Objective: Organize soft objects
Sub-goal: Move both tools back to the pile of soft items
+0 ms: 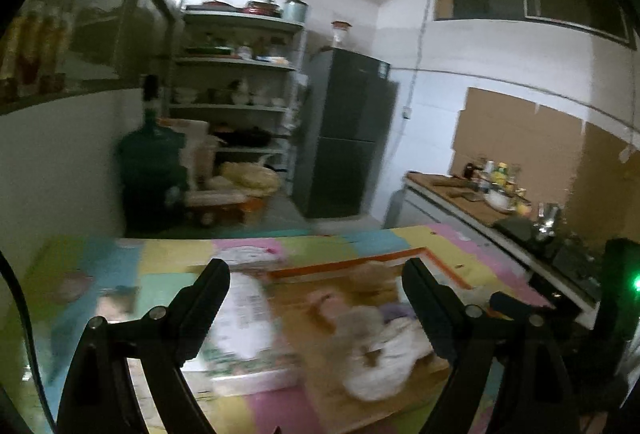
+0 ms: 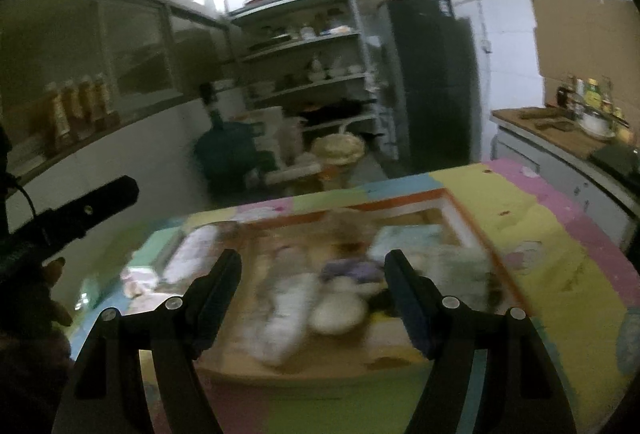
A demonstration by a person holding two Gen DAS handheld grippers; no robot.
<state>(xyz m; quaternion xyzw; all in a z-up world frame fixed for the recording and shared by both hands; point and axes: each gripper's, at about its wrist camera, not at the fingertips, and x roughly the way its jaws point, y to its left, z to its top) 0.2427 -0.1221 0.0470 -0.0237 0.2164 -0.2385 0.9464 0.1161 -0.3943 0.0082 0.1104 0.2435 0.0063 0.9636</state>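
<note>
Both pairs of black fingers stand wide apart with nothing between their pads: the left gripper (image 1: 316, 274) and the right gripper (image 2: 312, 266) hang above the table, clear of everything on it.

Below and ahead of the fingers, the soft objects (image 2: 320, 298) lie heaped in a shallow cardboard tray (image 2: 460, 218) with an orange-edged rim. One long white stuffed piece (image 2: 286, 318) runs lengthwise toward the right wrist camera, its near end just inside the right gripper's left finger; a round pale cushion (image 2: 338, 310) lies touching it, with a purple bundle (image 2: 352, 270) just beyond. In the left wrist view a pale crumpled cloth (image 1: 384, 358) sits by the right finger, and a white printed packet (image 1: 244, 314) lies lengthwise beside the left finger, outside the tray.

Motion blur smears all of these, so their exact shapes and which way each faces cannot be told. Both views cut off the tray's near edge.

Around the tray spreads a pastel patchwork mat (image 2: 540, 234). Beyond the fingertips stand a metal shelf rack (image 1: 236, 82), a dark fridge (image 1: 344, 130) and a green water bottle (image 1: 152, 162).
</note>
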